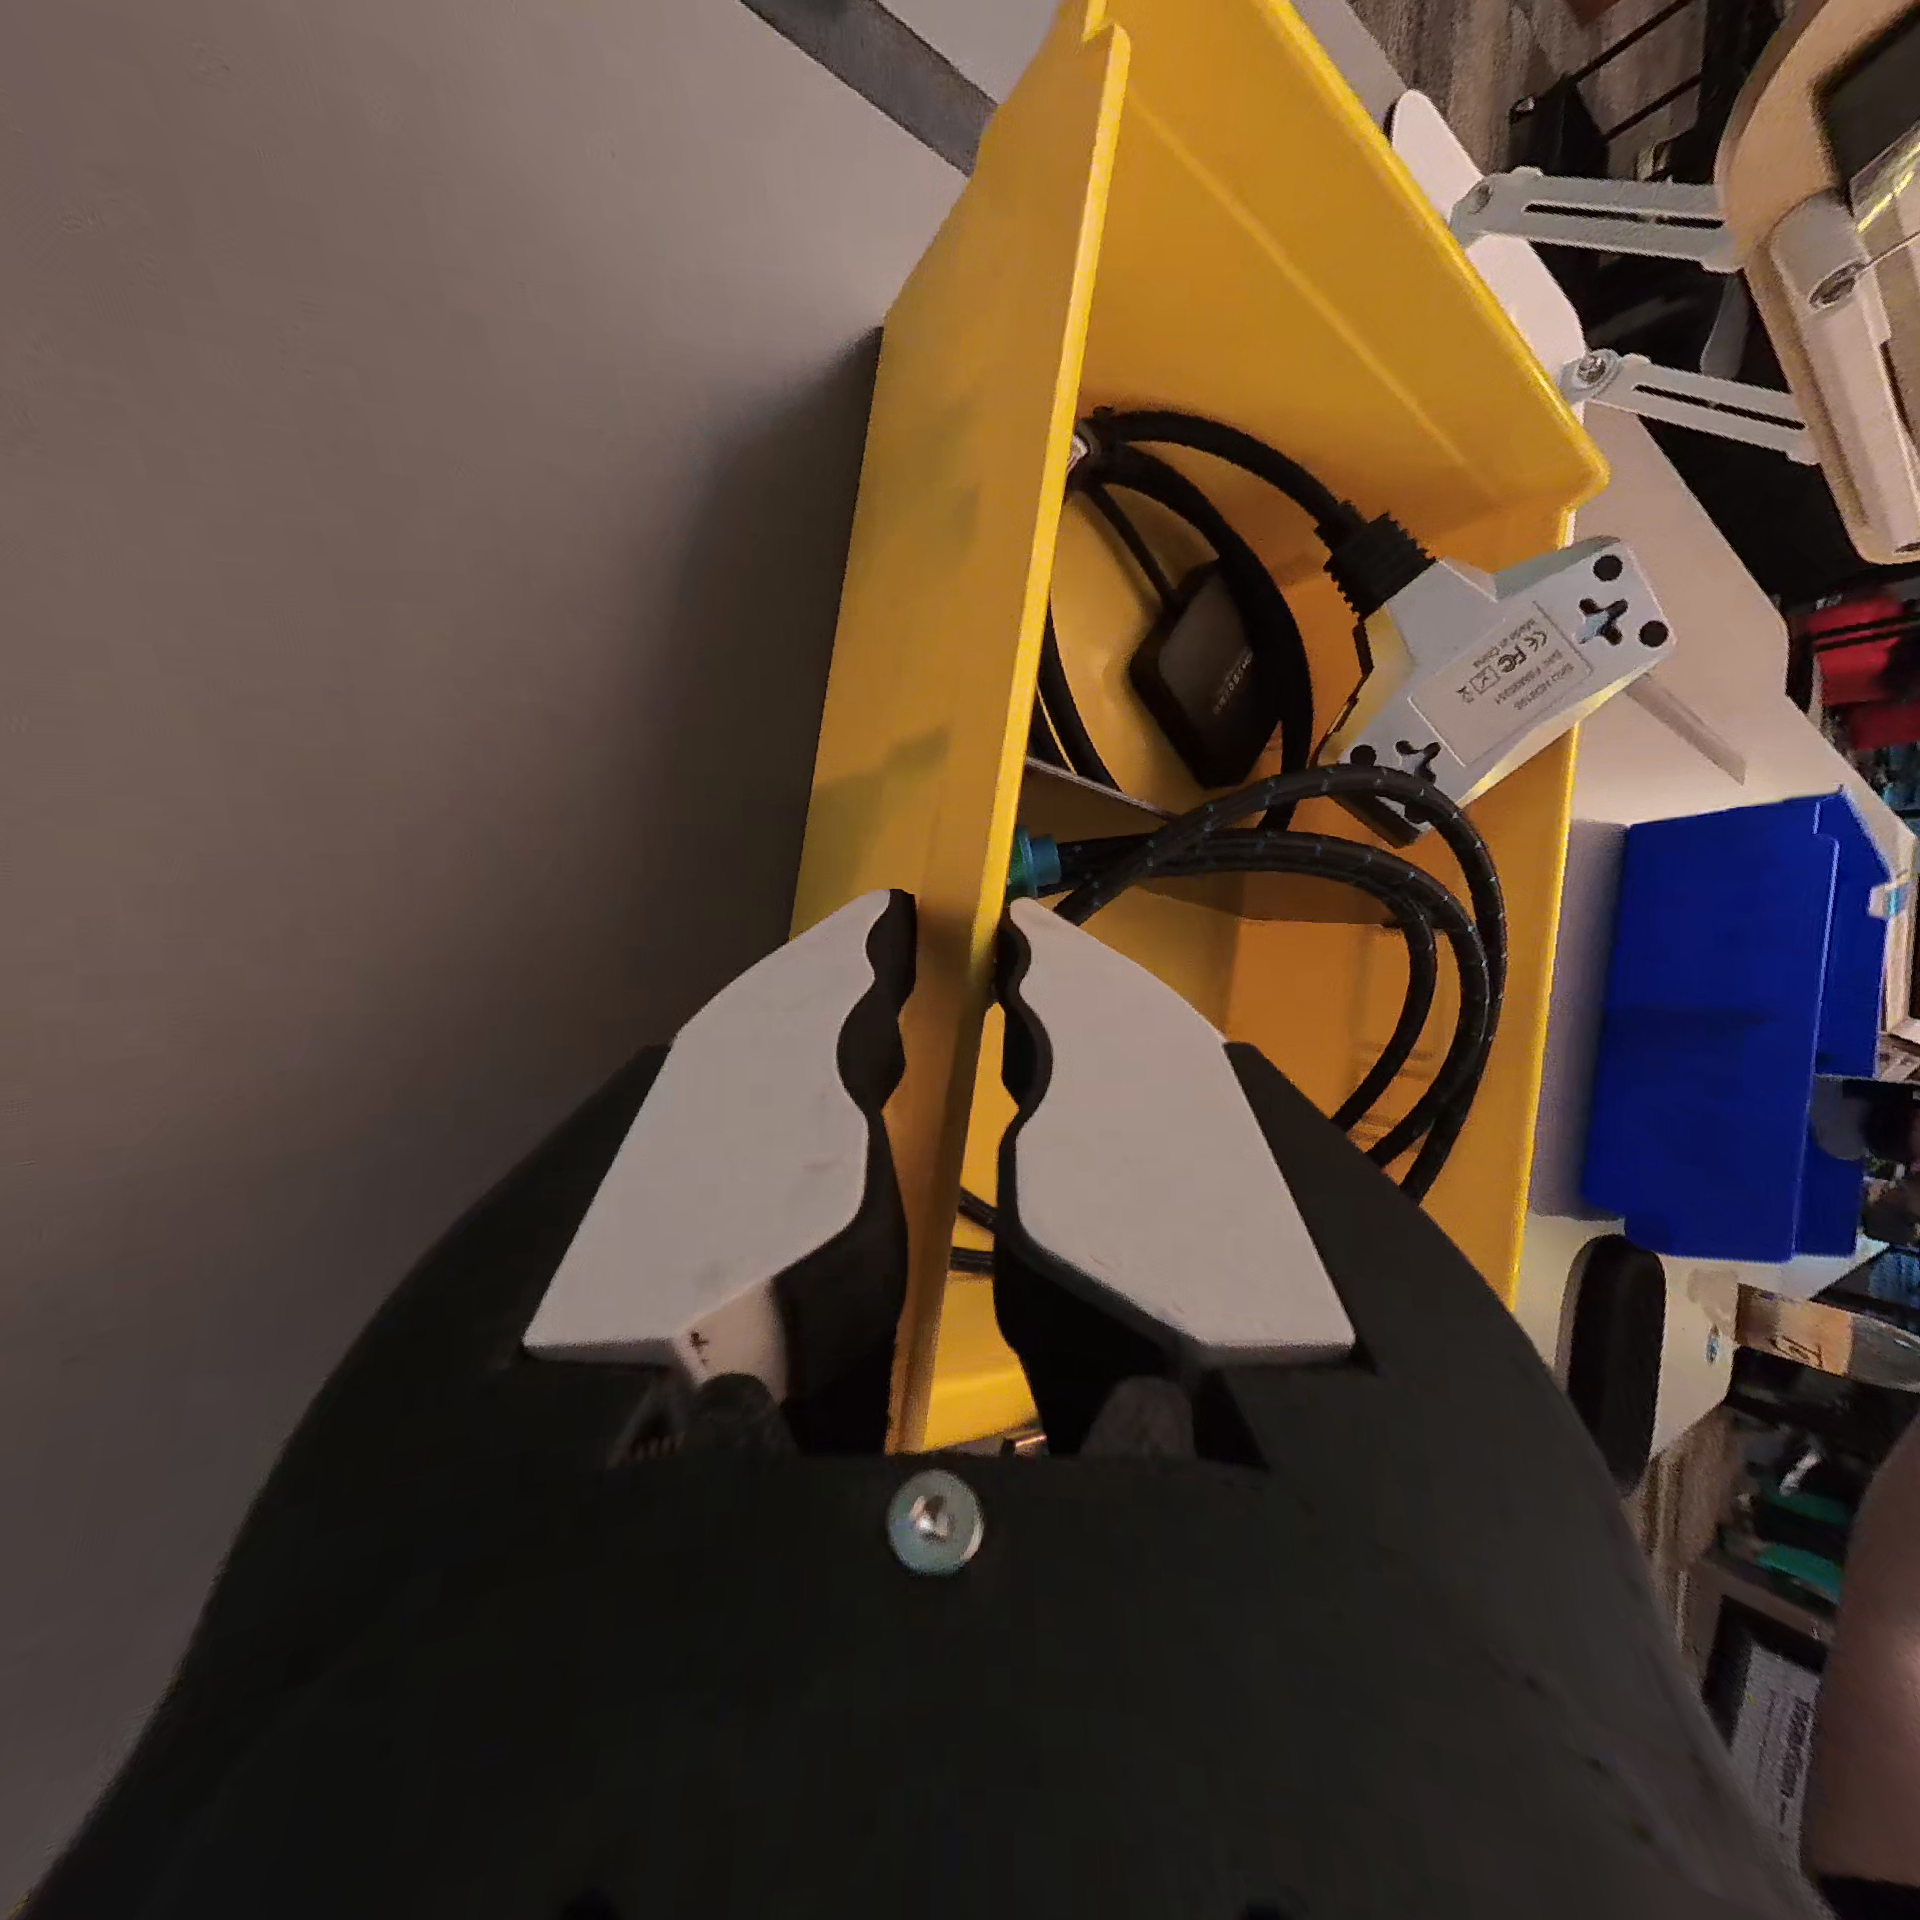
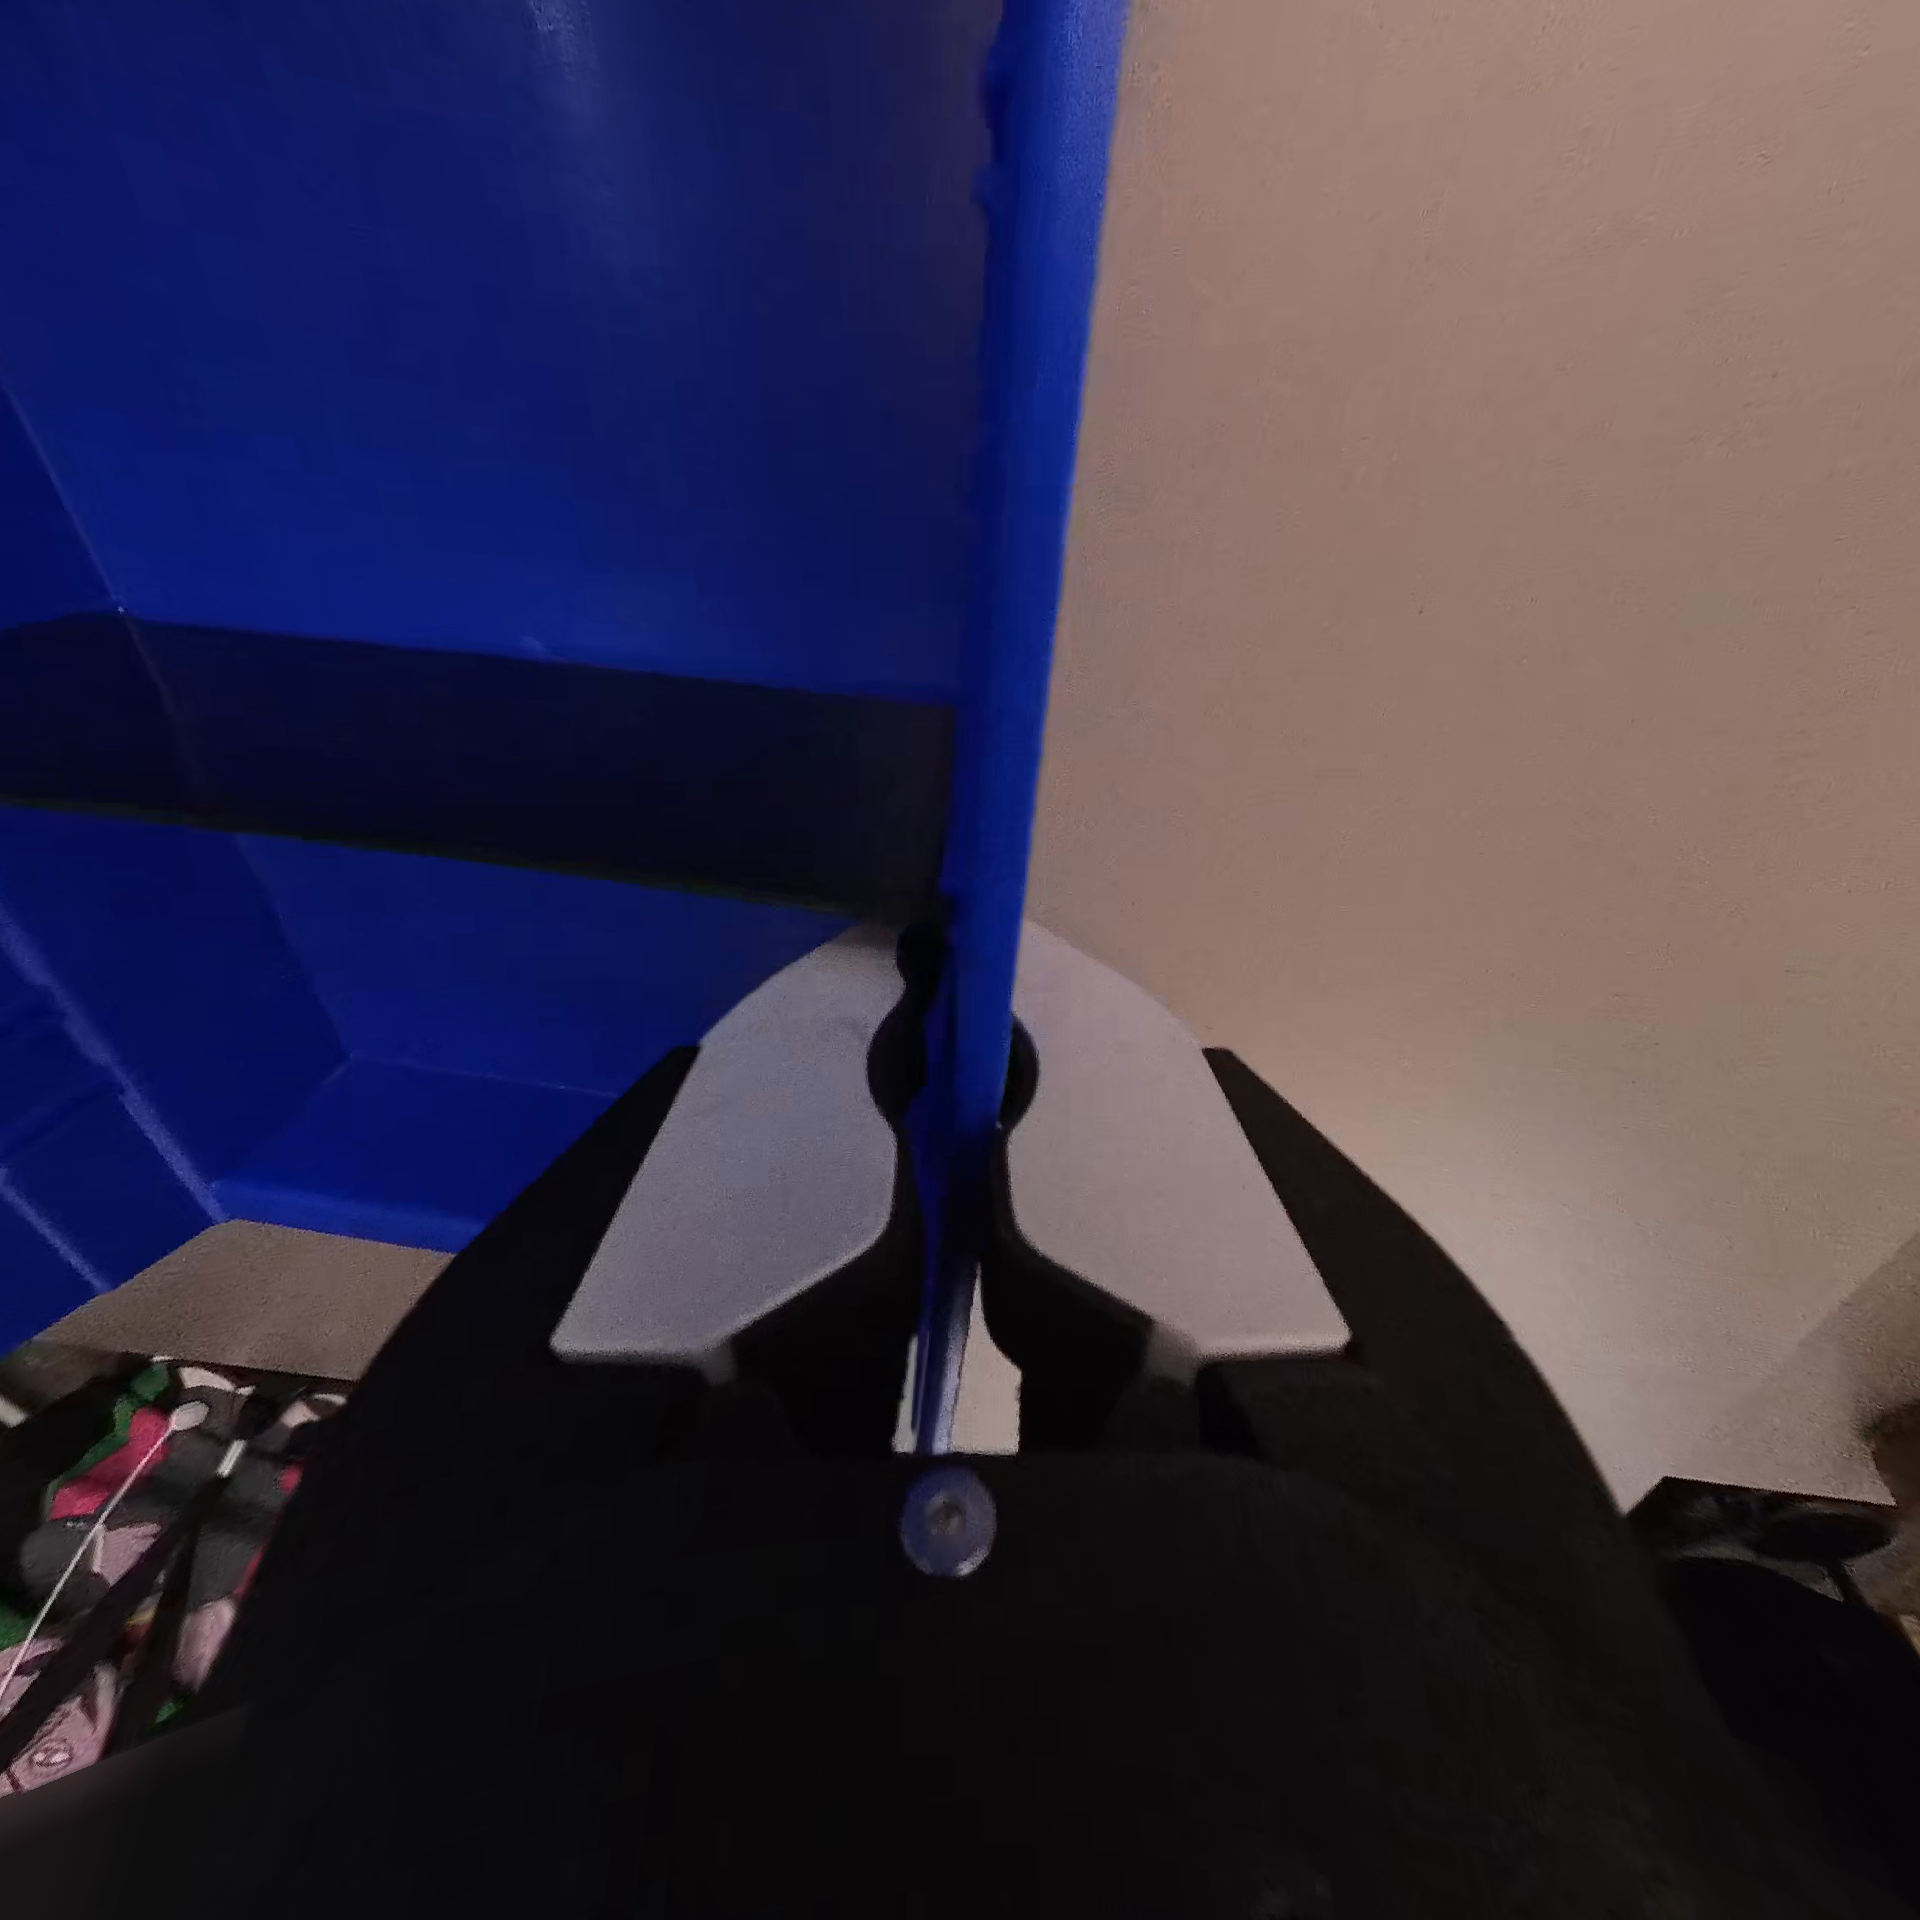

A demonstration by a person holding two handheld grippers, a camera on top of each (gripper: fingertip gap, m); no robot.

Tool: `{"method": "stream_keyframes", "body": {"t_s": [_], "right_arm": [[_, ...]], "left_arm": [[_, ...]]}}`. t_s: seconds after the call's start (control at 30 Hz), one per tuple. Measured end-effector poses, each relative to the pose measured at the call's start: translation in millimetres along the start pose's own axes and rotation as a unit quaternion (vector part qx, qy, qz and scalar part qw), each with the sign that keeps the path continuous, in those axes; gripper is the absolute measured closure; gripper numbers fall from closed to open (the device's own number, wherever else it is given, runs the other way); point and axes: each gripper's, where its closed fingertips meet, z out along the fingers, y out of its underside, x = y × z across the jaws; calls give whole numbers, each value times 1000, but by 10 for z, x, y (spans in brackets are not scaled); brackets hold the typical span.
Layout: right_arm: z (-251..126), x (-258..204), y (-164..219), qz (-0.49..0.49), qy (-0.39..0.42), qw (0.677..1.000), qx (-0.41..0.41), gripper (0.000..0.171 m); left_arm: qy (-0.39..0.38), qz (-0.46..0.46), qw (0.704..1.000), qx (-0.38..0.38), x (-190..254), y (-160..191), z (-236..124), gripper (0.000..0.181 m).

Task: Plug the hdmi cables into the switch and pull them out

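The bin (image 1: 1226, 312) filling the left wrist view from 12 to 5 o'clock is bright yellow. Inside it lie black braided HDMI cables (image 1: 1444, 935) flecked with pale specks, a white switch (image 1: 1507, 665) bearing a white label, and a black adapter (image 1: 1205, 675). At 3 o'clock stands a deep blue bin (image 1: 1735, 1039). The left gripper (image 1: 956, 935) has white fingers (image 1: 748, 1143) on a black body; the table (image 1: 364, 623) is pale grey.

Blue bin (image 2: 520, 416) cropped, cable ends (image 1: 1039, 894) hidden
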Motion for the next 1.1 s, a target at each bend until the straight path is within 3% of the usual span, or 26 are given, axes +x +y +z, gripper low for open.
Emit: {"method": "stream_keyframes", "body": {"t_s": [0.57, 0.67, 0.77, 0.87, 1.0, 1.1], "right_arm": [[-18, 220, 61, -17, 16, 1000, 9, 163], [-21, 223, 80, -36, 27, 999, 16, 140], [-131, 195, 78, -38, 29, 998, 38, 136], [-407, 215, 23, -45, 52, 994, 90, 136], [-1000, -17, -102, -64, 43, 973, 219, 136], [-1515, -535, -193, -130, -6, 926, 353, 137]], "left_arm": [[10, 3, 1000, -8, 16, 63, -66, 167], [4, 24, 999, 43, 70, -88, -221, 160], [-1, 129, 987, 95, 310, -236, -420, 153], [-6, 290, 948, 129, 682, -289, -438, 141], [-10, 423, 896, 132, 1094, -221, -139, 133], [-24, 450, 886, 111, 1172, -212, 113, 138]]}}
